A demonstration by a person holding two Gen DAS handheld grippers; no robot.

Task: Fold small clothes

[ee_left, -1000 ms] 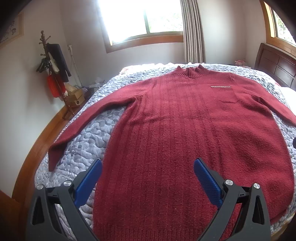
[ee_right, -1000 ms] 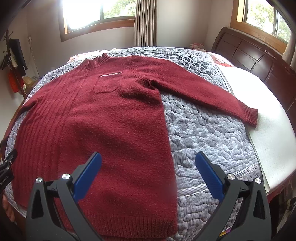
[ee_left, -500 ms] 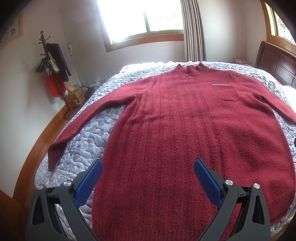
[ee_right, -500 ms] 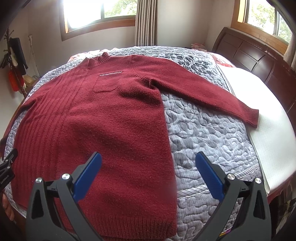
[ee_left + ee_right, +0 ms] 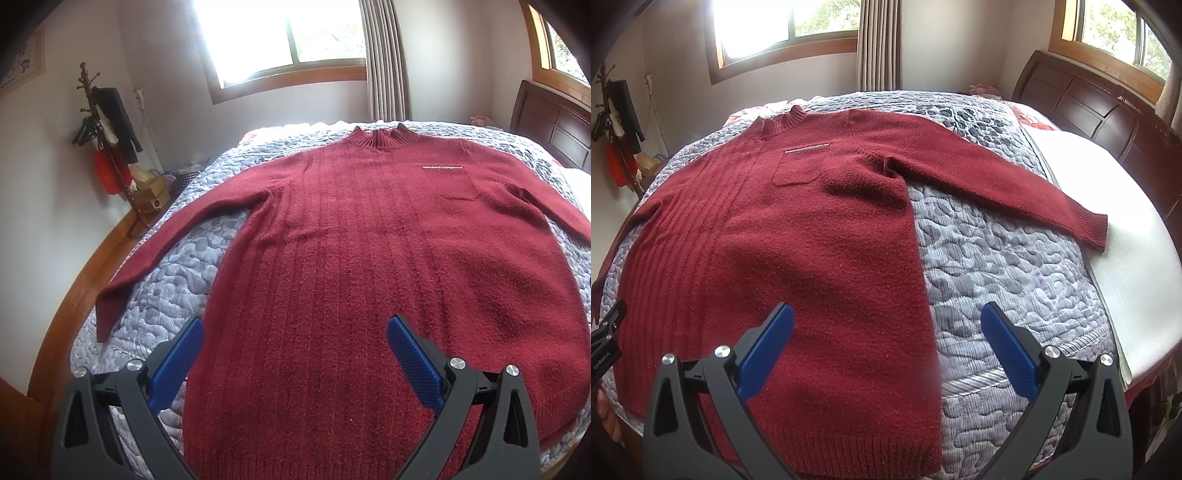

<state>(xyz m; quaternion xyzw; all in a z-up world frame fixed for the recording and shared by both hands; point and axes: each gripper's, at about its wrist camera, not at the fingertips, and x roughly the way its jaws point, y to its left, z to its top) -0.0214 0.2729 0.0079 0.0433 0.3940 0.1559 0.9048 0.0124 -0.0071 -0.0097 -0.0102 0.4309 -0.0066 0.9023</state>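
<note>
Coat rack (image 5: 107, 147): standing far left of the left gripper, against the wall, dark and red items hanging from it.
Left sleeve (image 5: 177, 236): lying stretched out ahead and to the left of the left gripper, its cuff reaching the near left edge of the quilt.
Left gripper (image 5: 295, 358): hovering over the lower body of the sweater, jaws standing wide apart – gripping nothing, the blue pads (image 5: 177, 362) showing clear of the knit.
Sweater (image 5: 369, 277): lying flat and face up on the bed, straight ahead of both grippers, collar pointing away toward the window, hem nearest the grippers; ribbed panel sitting between the left gripper's fingers.
Quilt (image 5: 997, 266): grey-patterned, spreading under the sweater, showing bare between the sweater's side edge and the right sleeve.
Right gripper (image 5: 886, 350): hanging above the sweater's right side edge near the hem, jaws spread fully – holding nothing; left finger sitting over red knit, right finger over quilt.
Right sleeve (image 5: 997, 184): running out ahead and to the right of the right gripper, cuff resting at the border of quilt and white sheet.
White sheet (image 5: 1137, 258): lying far right of the right gripper, beside the dark headboard (image 5: 1108, 107).
</note>
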